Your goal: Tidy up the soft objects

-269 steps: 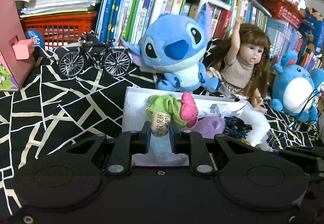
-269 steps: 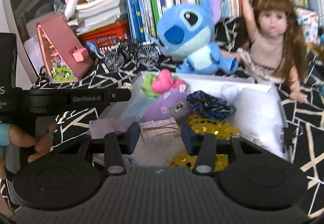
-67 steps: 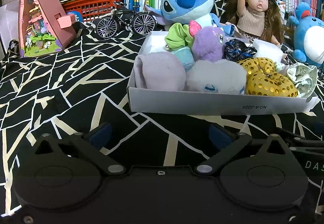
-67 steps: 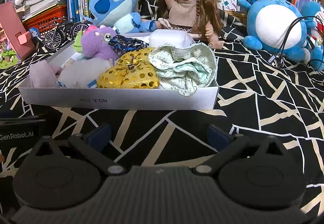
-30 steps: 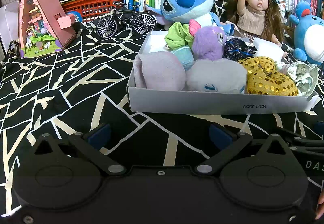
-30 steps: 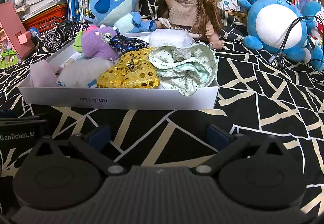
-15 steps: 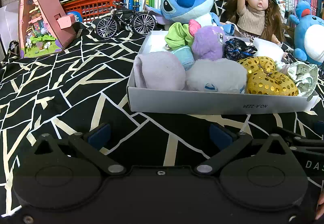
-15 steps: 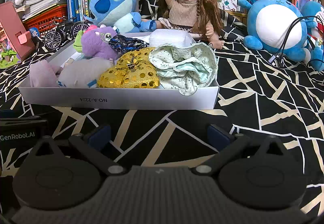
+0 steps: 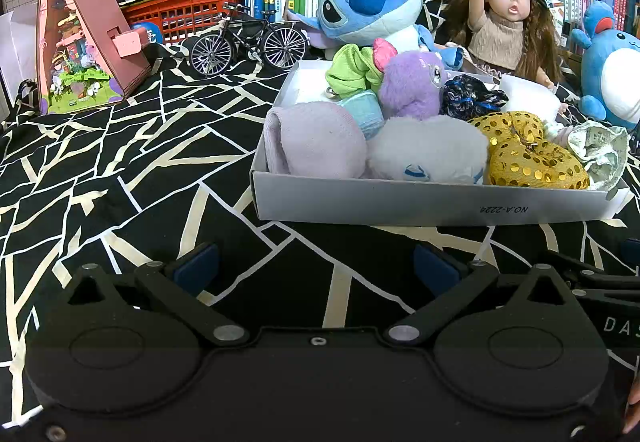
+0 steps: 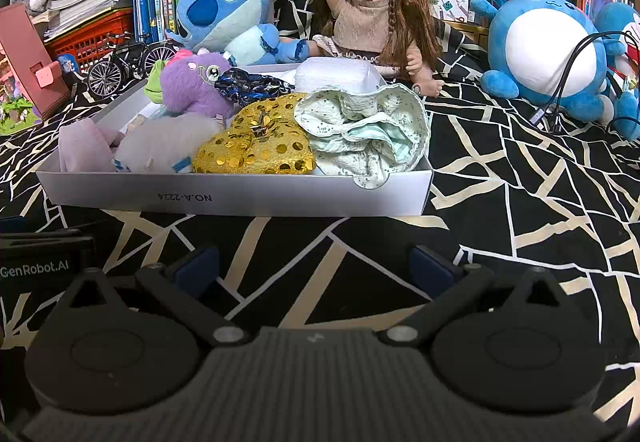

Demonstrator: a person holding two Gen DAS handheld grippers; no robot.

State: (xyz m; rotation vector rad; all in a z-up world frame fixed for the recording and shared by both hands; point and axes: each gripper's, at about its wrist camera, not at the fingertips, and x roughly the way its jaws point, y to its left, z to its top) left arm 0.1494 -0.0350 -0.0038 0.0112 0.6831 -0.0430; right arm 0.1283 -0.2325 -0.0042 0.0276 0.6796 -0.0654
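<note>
white box [image 9: 400, 204] of soft items just beyond both wide-open, empty grippers

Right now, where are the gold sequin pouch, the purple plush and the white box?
gold sequin pouch [image 10: 256, 146], right wrist view, sequined front.
purple plush [image 10: 192, 82], right wrist view, its head.
white box [image 10: 280, 196], right wrist view, near wall.

soft toys [image 9: 412, 90] in box [image 9: 400, 202], doll [image 9: 504, 14] behind, bicycle [image 9: 248, 38] left
</note>
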